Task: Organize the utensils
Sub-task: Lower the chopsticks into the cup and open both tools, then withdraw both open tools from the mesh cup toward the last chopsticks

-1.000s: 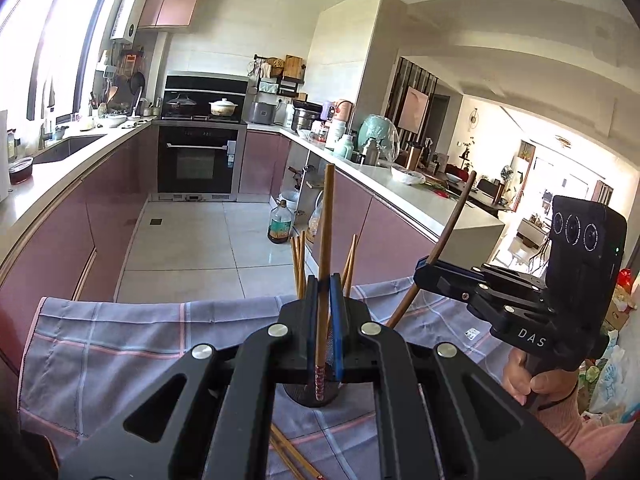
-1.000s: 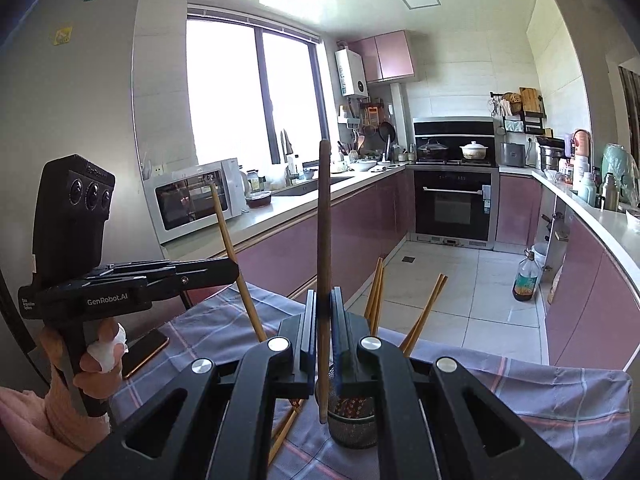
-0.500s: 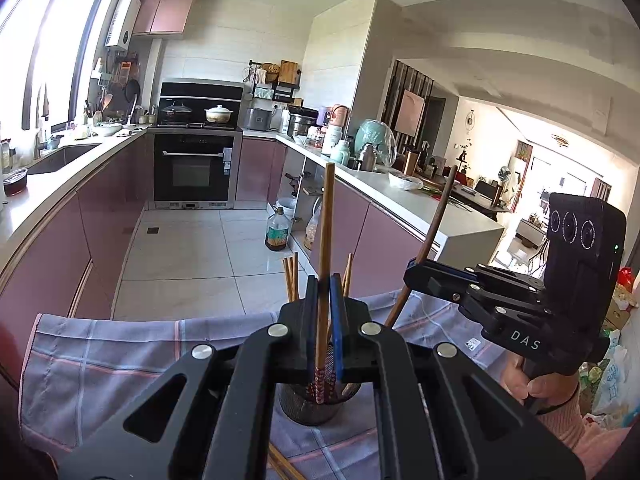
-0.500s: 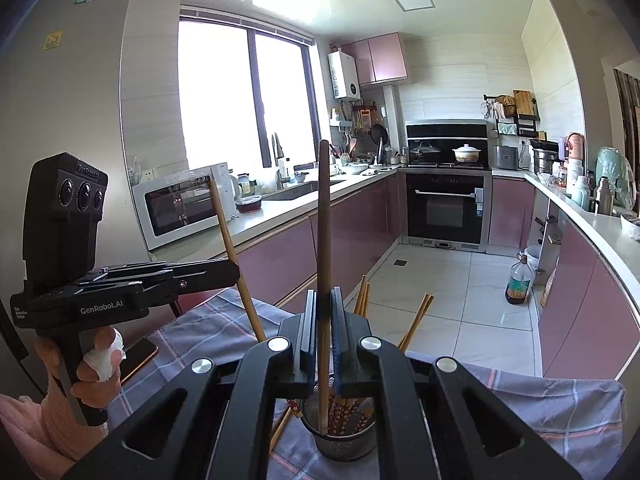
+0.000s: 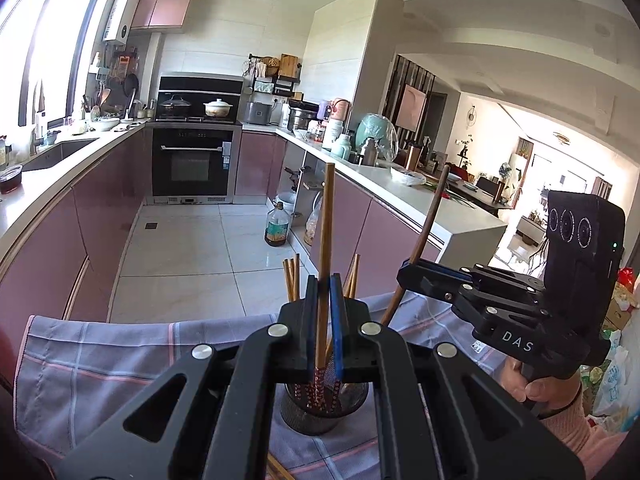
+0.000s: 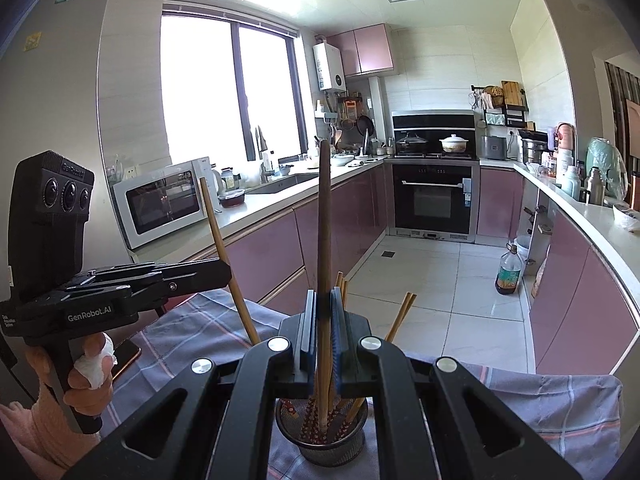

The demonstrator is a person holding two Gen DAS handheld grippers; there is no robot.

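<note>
Mesh holder (image 6: 320, 436) now nearer, both chopsticks (image 5: 325, 256) upright

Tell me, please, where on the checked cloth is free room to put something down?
The checked cloth lies bare left of the mesh holder, out to its left edge. Around the holder it is crowded: both grippers, left and right, hold chopsticks over it.

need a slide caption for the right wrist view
Right gripper clamps a dark chopstick upright over the mesh holder, while the left gripper holds a lighter chopstick beside it.
</note>
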